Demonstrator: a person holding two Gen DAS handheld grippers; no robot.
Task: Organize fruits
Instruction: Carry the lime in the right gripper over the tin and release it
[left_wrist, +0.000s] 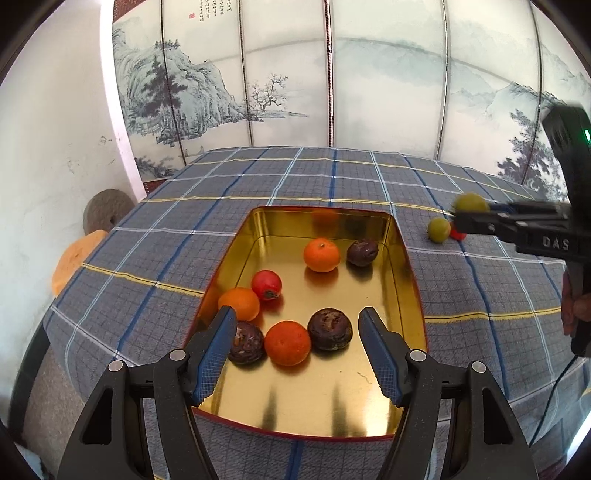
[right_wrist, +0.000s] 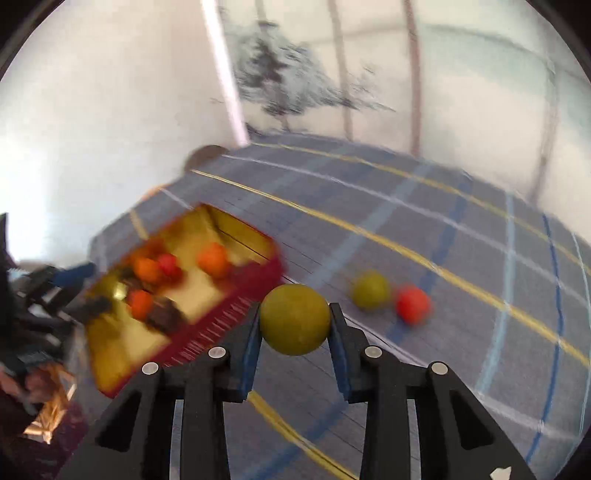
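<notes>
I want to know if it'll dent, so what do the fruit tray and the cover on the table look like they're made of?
The tray looks like thin metal, a tin: its gold inside is glossy and mirrors the fruit, and its outer wall is red. The table cover looks like woven cloth, matte, with a printed or woven plaid and soft drape at the edges.
</notes>
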